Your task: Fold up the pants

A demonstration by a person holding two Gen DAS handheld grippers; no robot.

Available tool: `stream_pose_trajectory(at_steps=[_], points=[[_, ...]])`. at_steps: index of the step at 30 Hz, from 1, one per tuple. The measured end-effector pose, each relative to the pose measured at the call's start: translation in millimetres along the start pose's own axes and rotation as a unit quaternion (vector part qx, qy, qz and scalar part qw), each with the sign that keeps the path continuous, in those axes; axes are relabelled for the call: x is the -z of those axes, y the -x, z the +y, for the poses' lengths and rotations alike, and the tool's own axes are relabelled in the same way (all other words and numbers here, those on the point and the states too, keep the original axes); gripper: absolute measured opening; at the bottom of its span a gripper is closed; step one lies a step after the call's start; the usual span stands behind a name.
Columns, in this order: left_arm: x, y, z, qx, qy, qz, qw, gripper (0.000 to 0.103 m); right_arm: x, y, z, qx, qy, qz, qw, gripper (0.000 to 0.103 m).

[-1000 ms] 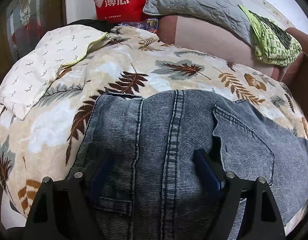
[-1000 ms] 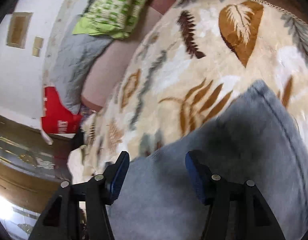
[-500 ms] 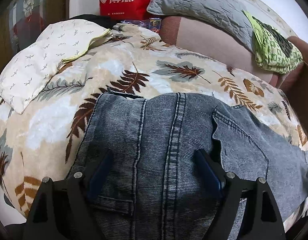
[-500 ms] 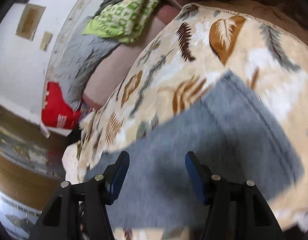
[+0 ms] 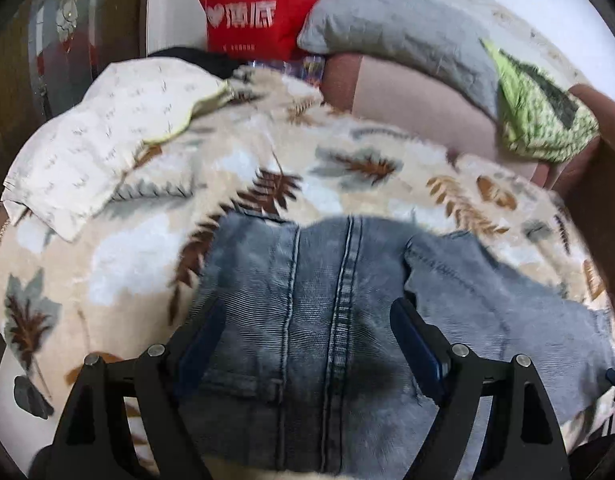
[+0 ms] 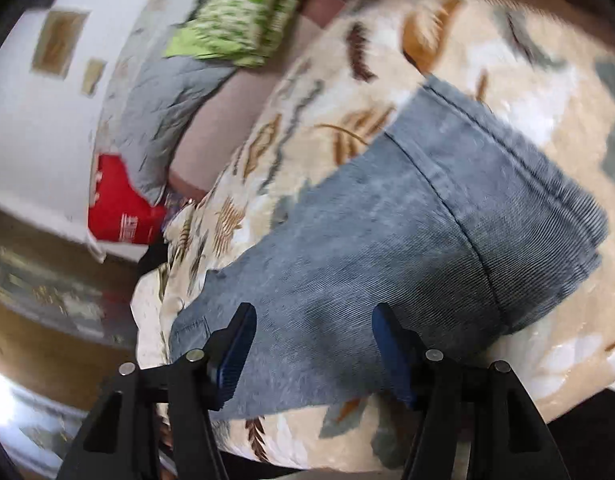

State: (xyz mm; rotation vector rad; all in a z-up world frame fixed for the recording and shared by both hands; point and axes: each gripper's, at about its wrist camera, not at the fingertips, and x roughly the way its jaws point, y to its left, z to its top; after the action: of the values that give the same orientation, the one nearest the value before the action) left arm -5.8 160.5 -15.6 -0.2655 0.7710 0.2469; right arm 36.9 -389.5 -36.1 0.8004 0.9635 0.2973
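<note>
Grey-blue denim pants [image 5: 331, 300] lie flat on a leaf-print blanket [image 5: 127, 264]. The left wrist view shows the waist end with its seams and a back pocket. My left gripper [image 5: 307, 336] is open above that end, holding nothing. The right wrist view shows a pant leg [image 6: 387, 232] with its hem at the upper right. My right gripper [image 6: 311, 340] is open above the leg, near its near edge, holding nothing.
A white patterned pillow [image 5: 95, 148] lies at the blanket's far left. A red bag [image 5: 259, 4], a grey pillow [image 5: 391, 32] and a green patterned cloth [image 5: 543, 120] sit at the back by the wall. The blanket's near edge drops off below the right gripper [image 6: 347, 444].
Both grippers have pulled back from the pants, so more blanket and more of the pant leg with its hem show. Both stay open. The pants lie still.
</note>
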Motion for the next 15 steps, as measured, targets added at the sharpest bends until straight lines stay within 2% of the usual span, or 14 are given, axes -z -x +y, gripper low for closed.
stream_pose_trajectory(at_steps=[1, 3, 5, 6, 7, 10, 13, 15], points=[[1.4, 5.3, 3.1, -0.002, 0.002, -0.008, 1.0000, 0.085, 2.7, 5.0, 2.4, 0.005, 0.012, -0.007, 1.000, 0.064], [6.1, 1.1, 9.7, -0.014, 0.007, 0.004, 0.9999, 0.085, 4.7, 8.3, -2.1, 0.010, 0.006, -0.016, 1.000, 0.064], [12.6, -20.5, 13.9, -0.044, 0.001, 0.044, 0.9981, 0.085, 3.7, 3.3, -13.3, 0.008, -0.005, -0.014, 1.000, 0.064], [16.2, -31.8, 16.5, -0.057, -0.001, 0.065, 0.9963, 0.085, 3.3, -5.2, -25.5, 0.022, -0.024, -0.005, 0.999, 0.064], [18.0, -37.3, 21.3, -0.053, 0.010, 0.069, 0.9962, 0.087, -1.1, -11.9, -35.3, 0.028, -0.043, 0.006, 0.999, 0.064], [12.8, -28.5, 23.7, -0.049, 0.025, 0.052, 0.9971, 0.087, -4.0, -2.8, -34.5, -0.001, -0.045, -0.011, 0.999, 0.064], [10.2, -15.5, 16.1, -0.045, 0.012, 0.030, 0.9985, 0.086, -7.5, 25.2, -26.4, -0.014, -0.030, -0.060, 0.998, 0.064], [8.9, -8.5, 8.0, -0.037, 0.000, 0.018, 0.9992, 0.086, -9.7, 38.5, -28.7, -0.018, -0.038, -0.075, 0.996, 0.064]])
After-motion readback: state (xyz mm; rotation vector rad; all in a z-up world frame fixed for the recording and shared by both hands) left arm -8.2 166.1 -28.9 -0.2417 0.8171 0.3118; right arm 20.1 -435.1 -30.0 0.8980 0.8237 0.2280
